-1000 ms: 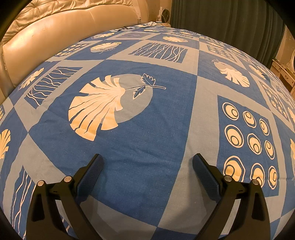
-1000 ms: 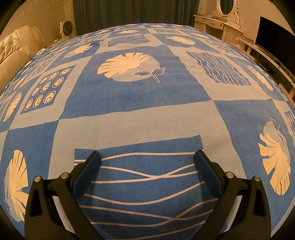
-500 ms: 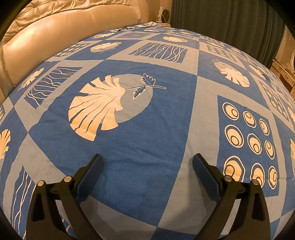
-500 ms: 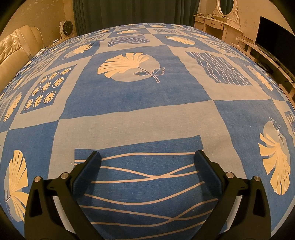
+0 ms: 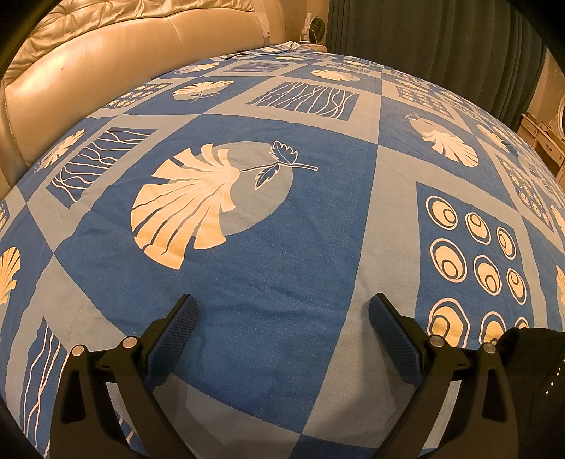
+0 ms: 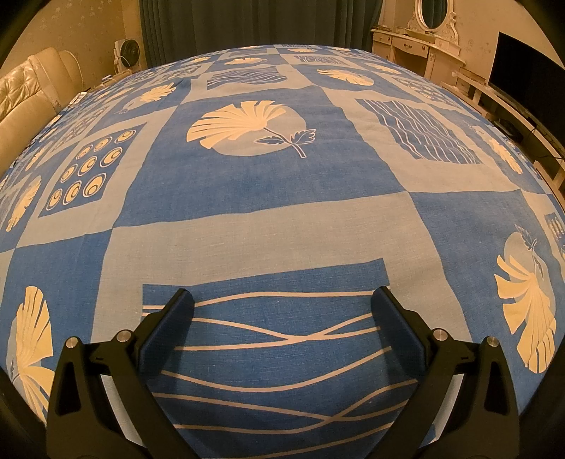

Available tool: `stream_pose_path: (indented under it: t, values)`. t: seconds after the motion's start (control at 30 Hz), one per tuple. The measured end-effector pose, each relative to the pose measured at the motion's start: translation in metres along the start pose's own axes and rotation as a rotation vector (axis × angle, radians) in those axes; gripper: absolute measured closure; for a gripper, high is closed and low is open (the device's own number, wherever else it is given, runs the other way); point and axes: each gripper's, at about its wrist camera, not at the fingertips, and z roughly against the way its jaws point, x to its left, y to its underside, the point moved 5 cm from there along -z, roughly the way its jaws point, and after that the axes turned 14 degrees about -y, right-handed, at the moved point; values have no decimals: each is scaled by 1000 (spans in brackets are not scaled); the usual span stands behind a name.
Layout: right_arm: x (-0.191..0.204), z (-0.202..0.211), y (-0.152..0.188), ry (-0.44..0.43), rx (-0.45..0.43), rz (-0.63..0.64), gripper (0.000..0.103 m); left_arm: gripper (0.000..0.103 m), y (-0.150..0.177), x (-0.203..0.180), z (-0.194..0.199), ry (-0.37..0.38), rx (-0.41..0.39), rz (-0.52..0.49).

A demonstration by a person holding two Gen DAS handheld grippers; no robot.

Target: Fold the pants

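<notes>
No pants are clearly visible in either view. My left gripper (image 5: 282,317) is open and empty, low over the blue patterned bedspread (image 5: 282,247), near a cream shell print. A black shape (image 5: 533,374) with small bright dots sits at the lower right of the left wrist view, just behind the right finger; I cannot tell what it is. My right gripper (image 6: 282,307) is also open and empty, hovering over a blue panel with white wavy lines (image 6: 275,339).
A cream padded headboard (image 5: 106,63) borders the bed on the left. Dark curtains (image 6: 247,21) hang beyond the far edge. A small fan (image 6: 125,49), a white dressing table with mirror (image 6: 416,46) and a dark screen (image 6: 522,81) stand around the bed.
A black shape with small bright dots has come into the lower right of the left wrist view. Both grippers stay still and open.
</notes>
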Motion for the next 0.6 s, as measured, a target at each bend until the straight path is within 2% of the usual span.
stream_pose_path:
  t: [0.3, 0.53, 0.6]
  values:
    - [0, 0, 0, 2, 1, 1, 2, 6, 0, 0, 0, 2, 0, 2]
    - [4, -5, -6, 40, 32, 38, 2, 6, -3, 3, 2, 3, 5, 9]
    - [10, -6, -23, 24, 0, 96, 2, 6, -5, 8, 3, -42, -15, 27]
